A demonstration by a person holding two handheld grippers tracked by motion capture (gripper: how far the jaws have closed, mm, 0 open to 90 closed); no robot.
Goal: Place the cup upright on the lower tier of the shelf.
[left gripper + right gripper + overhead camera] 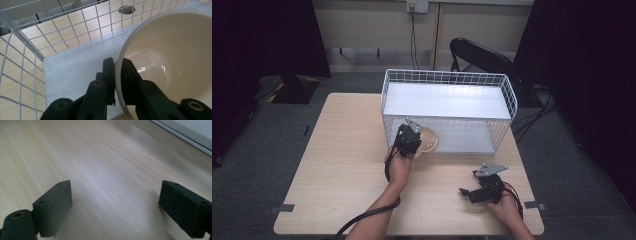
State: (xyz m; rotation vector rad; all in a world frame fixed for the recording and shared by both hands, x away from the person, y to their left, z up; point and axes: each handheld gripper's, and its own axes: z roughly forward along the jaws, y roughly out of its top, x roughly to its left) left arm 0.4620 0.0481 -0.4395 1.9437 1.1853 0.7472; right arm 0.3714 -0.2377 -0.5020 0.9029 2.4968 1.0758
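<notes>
Inventory of what I saw from the remote station, item by item.

Table (342,165): light wood-grain top, set on grey carpet.

Wire rack (449,112): white mesh cage with a flat white shelf on top and a white floor panel below, standing on the far right half of the table, its open front facing the person.

Bowl (428,139): cream-white, glossy inside, tipped up on edge at the front left of the rack's lower level. In the left gripper view the bowl (172,62) had its hollow turned toward the camera, above the white floor panel (77,72), with mesh (22,62) to the left and behind.

Left gripper (408,139): held by the left hand (398,167) at the rack's front opening. I noted its jaws pinched on the bowl's rim, one jaw outside the wall and one inside, the rim gripped between them (116,75).

Right gripper (468,192): held by the right hand (503,205) low over the near right part of the table, well apart from the rack, pointing left. Its jaws were spread wide with nothing between them; the right gripper view showed bare wood between the two black pads (53,206).

Folding chair (479,52): black, behind the rack, on the floor.

Cable (362,220): black, trailing from the left gripper along the forearm.
</notes>
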